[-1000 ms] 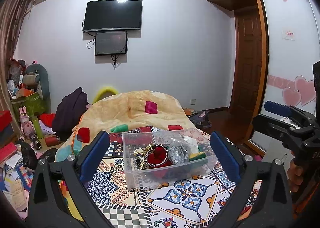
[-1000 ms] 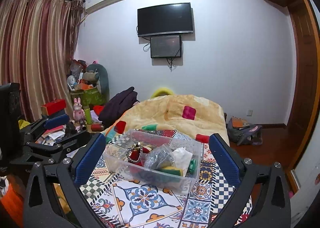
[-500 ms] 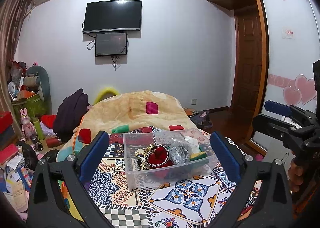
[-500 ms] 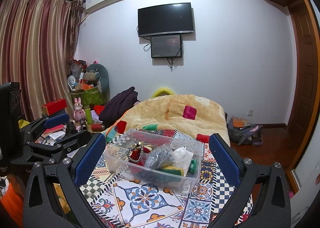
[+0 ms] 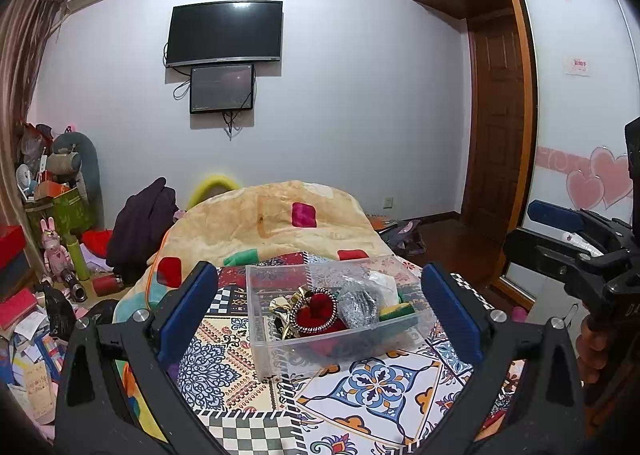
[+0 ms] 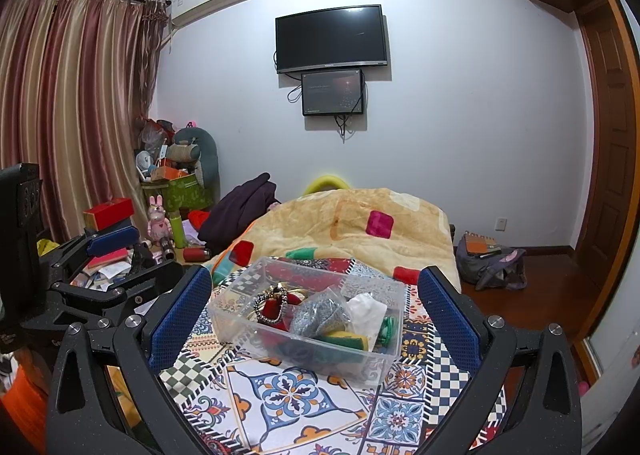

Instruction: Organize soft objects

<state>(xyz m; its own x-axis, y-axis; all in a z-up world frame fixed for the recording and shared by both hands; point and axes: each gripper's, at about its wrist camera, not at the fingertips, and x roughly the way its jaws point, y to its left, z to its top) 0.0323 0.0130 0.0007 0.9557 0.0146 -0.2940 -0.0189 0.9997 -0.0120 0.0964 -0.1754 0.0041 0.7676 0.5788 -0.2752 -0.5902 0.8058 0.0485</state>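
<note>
A clear plastic bin [image 5: 264, 351] [image 6: 236, 331] stands on the patterned cloth [image 5: 372, 387] [image 6: 280, 399]. It holds a red beaded heart cushion [image 5: 316, 311] [image 6: 272, 307], a grey glittery pouch [image 5: 360, 305] [image 6: 320, 315], a white soft wad [image 6: 366, 313], a yellow-green sponge [image 5: 396, 311] [image 6: 348, 340] and a green item [image 6: 387, 329]. My left gripper [image 5: 320, 315] is open and empty, just short of the bin. My right gripper [image 6: 312, 319] is open and empty, also just short of the bin. Each gripper shows at the edge of the other's view.
A beige blanket [image 5: 272, 223] with coloured patches lies heaped behind the bin. A dark garment [image 5: 140, 223] lies left of it. Toys, boxes and papers [image 5: 48, 255] clutter the floor at left. A bag [image 6: 492, 263] sits on the floor by the wooden door.
Both views have shifted only slightly. The bin sits a touch lower in the left wrist view. Both grippers stay open and empty.
</note>
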